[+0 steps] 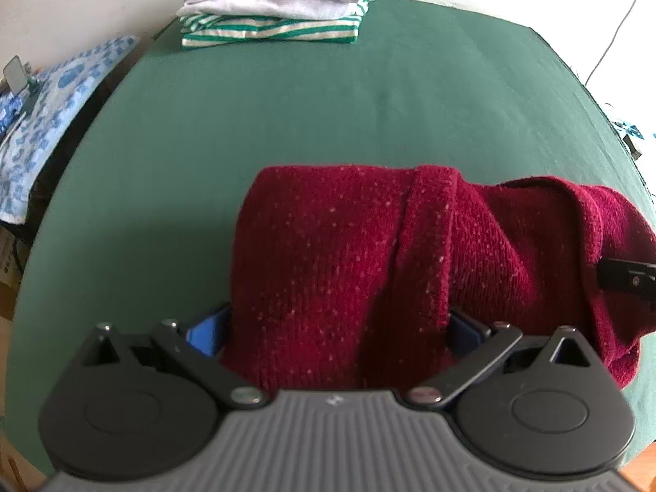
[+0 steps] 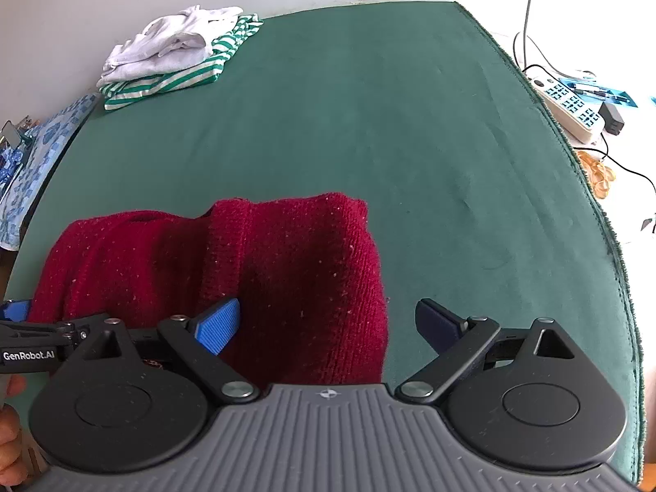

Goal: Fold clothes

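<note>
A dark red knit sweater (image 1: 336, 254) lies folded in a thick bundle on the green table cover (image 1: 328, 102), near the front edge. My left gripper (image 1: 334, 332) is open, its blue pads (image 1: 205, 336) spread wide on either side of the bundle's near end. The right gripper (image 2: 328, 324) is open too, with its left pad (image 2: 217, 326) over the sweater (image 2: 287, 270) and its right pad over bare cover. Each gripper shows at the edge of the other's view: the right gripper (image 1: 627, 279) at the sweater's right end, the left gripper (image 2: 16, 315) at its left end.
A stack of folded clothes (image 1: 274, 4), pale grey pieces on a green-and-white striped one, sits at the far left corner. A blue patterned cloth (image 1: 49, 110) lies beyond the left edge. A power strip (image 2: 570, 106) and cables lie past the right edge. A hand (image 2: 10, 430) shows lower left.
</note>
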### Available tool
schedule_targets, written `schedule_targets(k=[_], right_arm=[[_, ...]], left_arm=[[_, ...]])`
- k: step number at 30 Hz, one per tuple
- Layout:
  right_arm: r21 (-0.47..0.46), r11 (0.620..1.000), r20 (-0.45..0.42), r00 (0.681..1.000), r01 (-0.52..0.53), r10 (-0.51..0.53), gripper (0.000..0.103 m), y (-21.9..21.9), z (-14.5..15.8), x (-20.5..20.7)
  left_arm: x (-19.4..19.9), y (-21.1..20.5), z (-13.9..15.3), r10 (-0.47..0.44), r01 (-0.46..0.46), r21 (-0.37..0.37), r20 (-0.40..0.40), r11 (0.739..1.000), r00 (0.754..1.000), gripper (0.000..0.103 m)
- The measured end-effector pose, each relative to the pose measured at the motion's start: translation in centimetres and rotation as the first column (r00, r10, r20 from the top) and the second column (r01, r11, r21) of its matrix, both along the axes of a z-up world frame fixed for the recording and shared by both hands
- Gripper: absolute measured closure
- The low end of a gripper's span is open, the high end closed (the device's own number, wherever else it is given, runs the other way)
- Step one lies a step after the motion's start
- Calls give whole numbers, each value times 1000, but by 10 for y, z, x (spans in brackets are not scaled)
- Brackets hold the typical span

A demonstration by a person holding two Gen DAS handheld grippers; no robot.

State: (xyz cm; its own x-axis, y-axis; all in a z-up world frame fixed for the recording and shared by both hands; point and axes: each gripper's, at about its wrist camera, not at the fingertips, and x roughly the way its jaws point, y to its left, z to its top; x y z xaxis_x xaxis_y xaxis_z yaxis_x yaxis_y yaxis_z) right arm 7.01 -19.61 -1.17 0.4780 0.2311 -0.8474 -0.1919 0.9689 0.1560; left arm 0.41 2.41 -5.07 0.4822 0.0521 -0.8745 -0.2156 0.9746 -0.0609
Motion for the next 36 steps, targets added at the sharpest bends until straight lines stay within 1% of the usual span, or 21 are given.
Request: schedule_targets(k=[3, 9, 15, 19, 23, 26, 28, 30, 32, 33, 36], right_arm=[[9, 1000, -7, 1000, -8, 8, 8, 1, -1, 0], [61, 998, -44, 999, -2, 5, 8, -1, -6, -1], [103, 995, -86, 996, 16, -7, 8, 0, -12, -2], [134, 991, -125, 992, 13, 4, 8, 2, -18, -3], [132, 991, -131, 991, -3, 20, 9, 7, -21, -3], [128, 992, -139, 990, -10, 28, 9, 8, -24, -3], [127, 992, -142, 989, -9, 27, 9, 7, -26, -2], [146, 989, -144, 989, -6, 27, 9, 4, -26, 0], [174, 985, -147, 989, -6, 32, 10, -3, -26, 2], [192, 981, -144, 989, -4, 32, 10, -8, -25, 2], [246, 969, -133, 991, 3, 31, 11, -23, -22, 0]], left_arm=[[-2, 0, -2, -4, 4, -1, -12, 1000, 1000, 1], [-1, 3, -6, -6, 5, -28, -21, 1000, 1000, 0], [-1, 8, -10, 0, -2, -78, -25, 997, 1000, 0], [-3, 7, -10, -9, 8, -63, -24, 998, 1000, 1], [-2, 9, -11, -19, 18, -49, -29, 999, 999, 0], [-2, 15, -12, -26, 24, -58, -28, 998, 999, 0], [-3, 18, -14, -33, 31, -76, -23, 997, 999, 0], [-3, 23, -14, -38, 36, -105, -23, 994, 999, 1], [-2, 30, -12, -51, 47, -140, -30, 989, 998, 1], [-3, 35, -9, -62, 57, -169, -27, 984, 998, 1], [-6, 47, 2, -89, 87, -221, 4, 971, 996, 1]])
